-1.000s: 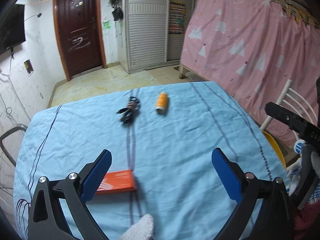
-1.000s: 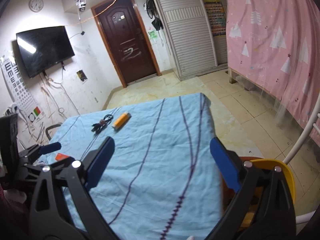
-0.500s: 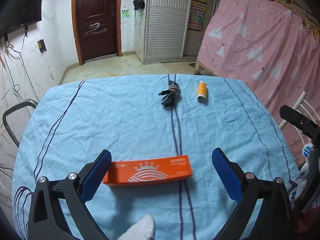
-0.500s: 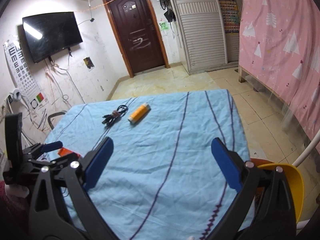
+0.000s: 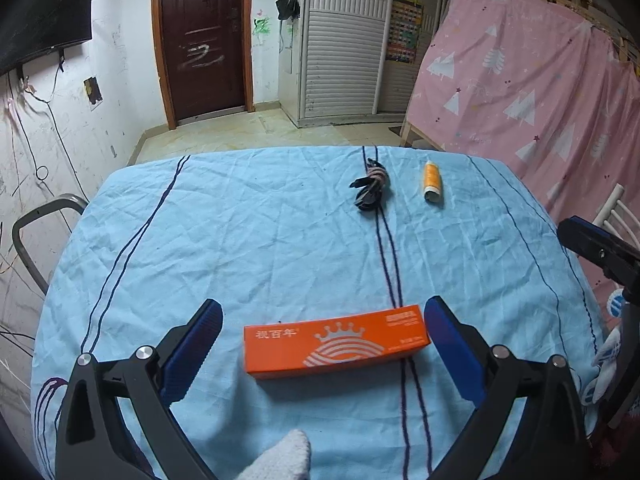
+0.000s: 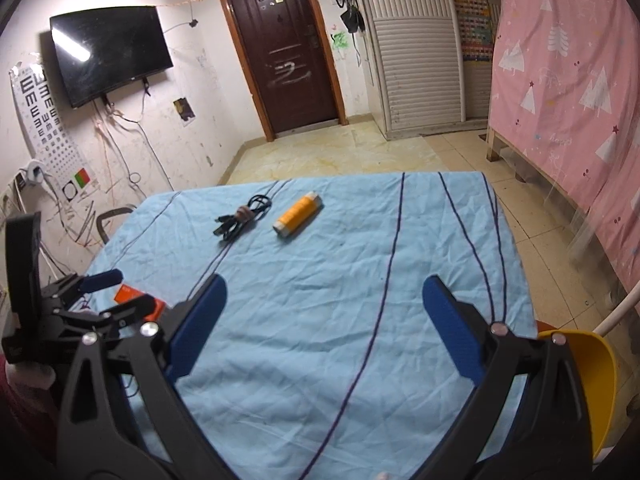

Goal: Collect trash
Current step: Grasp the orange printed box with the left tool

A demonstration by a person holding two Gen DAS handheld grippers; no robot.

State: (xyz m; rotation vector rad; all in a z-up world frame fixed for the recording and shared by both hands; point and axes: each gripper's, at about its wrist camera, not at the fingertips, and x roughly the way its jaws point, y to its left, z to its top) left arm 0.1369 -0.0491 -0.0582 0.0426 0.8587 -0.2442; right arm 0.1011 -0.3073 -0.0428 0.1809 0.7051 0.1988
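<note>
Flat orange cardboard box (image 5: 336,340) lies between the wide-open left gripper (image 5: 322,340) fingers, near the table's front edge.
Right gripper (image 6: 324,324) also spread wide, empty, over bare blue striped tablecloth (image 6: 360,280); black coiled cable (image 5: 370,190) and orange cylindrical bottle (image 5: 432,182) lie near the far edge.

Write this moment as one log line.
left hand-held gripper: open, around orange box | right hand-held gripper: open, empty

The left hand-held gripper (image 5: 322,338), jaws wide apart, frames an orange box (image 5: 336,340) on the blue tablecloth (image 5: 248,248).
</note>
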